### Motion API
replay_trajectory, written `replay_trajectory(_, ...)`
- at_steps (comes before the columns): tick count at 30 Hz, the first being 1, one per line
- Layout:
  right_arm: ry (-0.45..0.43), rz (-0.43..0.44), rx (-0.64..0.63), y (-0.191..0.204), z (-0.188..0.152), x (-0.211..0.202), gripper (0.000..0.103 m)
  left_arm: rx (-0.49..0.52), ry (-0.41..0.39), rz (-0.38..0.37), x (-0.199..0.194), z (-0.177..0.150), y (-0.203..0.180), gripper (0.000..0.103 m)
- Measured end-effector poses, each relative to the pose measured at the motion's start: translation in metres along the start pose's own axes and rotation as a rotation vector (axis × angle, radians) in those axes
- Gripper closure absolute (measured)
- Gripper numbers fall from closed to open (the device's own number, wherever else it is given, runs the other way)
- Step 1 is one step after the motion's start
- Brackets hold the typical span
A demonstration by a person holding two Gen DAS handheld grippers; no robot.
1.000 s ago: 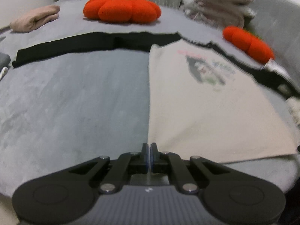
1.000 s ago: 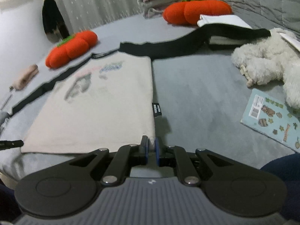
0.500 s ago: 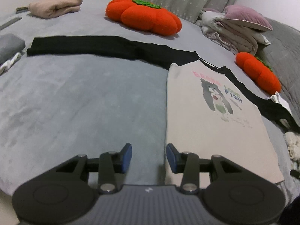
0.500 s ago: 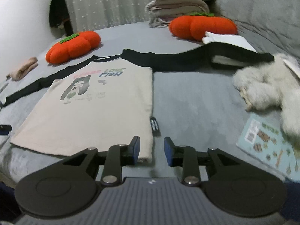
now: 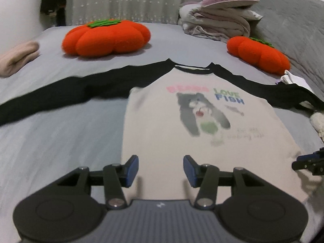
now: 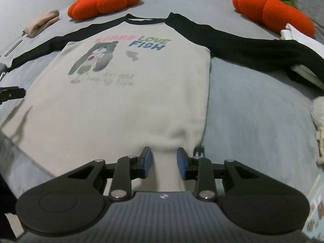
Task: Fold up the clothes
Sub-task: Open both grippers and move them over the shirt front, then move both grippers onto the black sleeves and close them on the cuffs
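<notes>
While you hover: both tongs spread, empty; left gripper [image 5: 161, 169] opening, right gripper [image 6: 164, 163] steady
Shirt [image 6: 129, 93]: hem under your tips, length running straight ahead

Dim, even indoor light, soft shadows of my fingers on the shirt [image 5: 168, 133], its print motion-smeared, bedding around it streaked, fisheye bending and dark corners beyond it.

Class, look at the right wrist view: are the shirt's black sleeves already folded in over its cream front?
No. Both black sleeves of the shirt lie stretched out sideways on the bed, off the cream front.
</notes>
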State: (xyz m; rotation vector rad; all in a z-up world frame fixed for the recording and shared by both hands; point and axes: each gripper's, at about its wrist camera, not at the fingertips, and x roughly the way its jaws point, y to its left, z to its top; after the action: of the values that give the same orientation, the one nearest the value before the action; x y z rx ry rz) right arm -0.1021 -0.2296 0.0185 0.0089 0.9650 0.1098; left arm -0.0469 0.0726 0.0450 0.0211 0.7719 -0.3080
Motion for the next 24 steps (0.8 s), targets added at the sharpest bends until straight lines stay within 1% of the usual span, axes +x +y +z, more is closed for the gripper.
replay_trajectory(4, 0.006, -0.006, -0.014, -0.004, 0.024, 0.015, 0.070, 0.010, 0.014, 0.020, 0.034, 0.023, -0.012, 0.053)
replay_trajectory(7, 0.013, 0.002, -0.035, -0.007, 0.039, 0.027, 0.070, 0.024, 0.028, 0.039, 0.056, 0.032, -0.019, 0.053)
replay_trajectory(10, 0.022, 0.042, -0.024, -0.015, 0.053, 0.032, 0.070, 0.027, 0.054, 0.055, 0.071, 0.037, -0.020, 0.053)
replay_trajectory(12, 0.004, 0.077, 0.001, -0.025, 0.063, 0.030, 0.070, 0.025, 0.053, 0.048, 0.077, 0.043, -0.021, 0.053)
replay_trajectory(13, -0.007, 0.081, 0.018, -0.030, 0.069, 0.031, 0.070, 0.025, 0.048, 0.052, 0.080, 0.048, -0.021, 0.053)
replay_trajectory(15, -0.012, 0.075, 0.040, -0.040, 0.080, 0.036, 0.070, 0.021, 0.046, 0.057, 0.087, 0.055, -0.021, 0.052)
replay_trajectory(18, 0.001, 0.061, 0.029, -0.048, 0.092, 0.055, 0.069, 0.007, 0.065, 0.066, 0.104, 0.063, -0.020, 0.052)
replay_trajectory(19, -0.001, 0.061, 0.023, -0.050, 0.095, 0.060, 0.069, 0.013, 0.065, 0.070, 0.107, 0.064, -0.020, 0.051)
replay_trajectory(22, -0.028, 0.059, 0.017, -0.058, 0.105, 0.066, 0.069, 0.031, 0.057, 0.077, 0.112, 0.068, -0.021, 0.047)
replay_trajectory(24, -0.041, 0.065, 0.029, -0.065, 0.111, 0.070, 0.069, 0.013, 0.057, 0.076, 0.114, 0.071, -0.018, 0.047)
